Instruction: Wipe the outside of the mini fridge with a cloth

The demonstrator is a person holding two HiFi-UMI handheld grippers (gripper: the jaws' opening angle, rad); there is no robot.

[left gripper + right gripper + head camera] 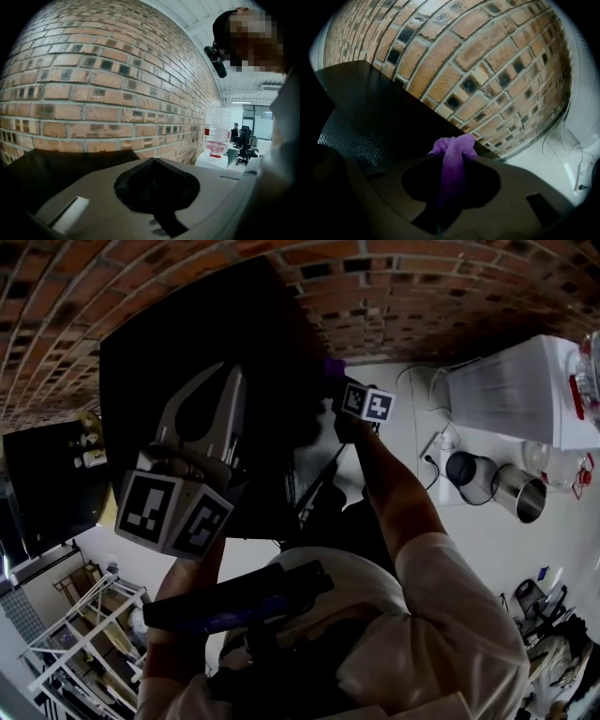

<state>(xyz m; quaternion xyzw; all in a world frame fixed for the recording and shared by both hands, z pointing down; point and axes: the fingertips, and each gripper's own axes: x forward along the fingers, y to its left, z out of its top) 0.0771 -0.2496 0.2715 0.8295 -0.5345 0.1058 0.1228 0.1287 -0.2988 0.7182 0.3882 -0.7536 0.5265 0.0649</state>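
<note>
Fingers of right gripper [453,154] pinching purple cloth [454,143] by mini fridge [370,108], left gripper [151,161] fingers closed, empty

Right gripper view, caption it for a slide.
Right gripper holds a purple cloth before the black mini fridge.

Mini fridge [202,352]: black box, upright, close against brick wall [112,296].
Fridge surface: pebbled, faintly glossy on the face in the right gripper view [361,126]; flat dark top edge below the brick courses.
Cloth [453,152]: purple, thin, bunched into a knot-like wad.
Cloth position: pinched in right claw [457,158], wad poking past the tips, tail running back between them.
Cloth vs fridge: wad just beside the fridge's upper edge; contact not resolvable.
</note>
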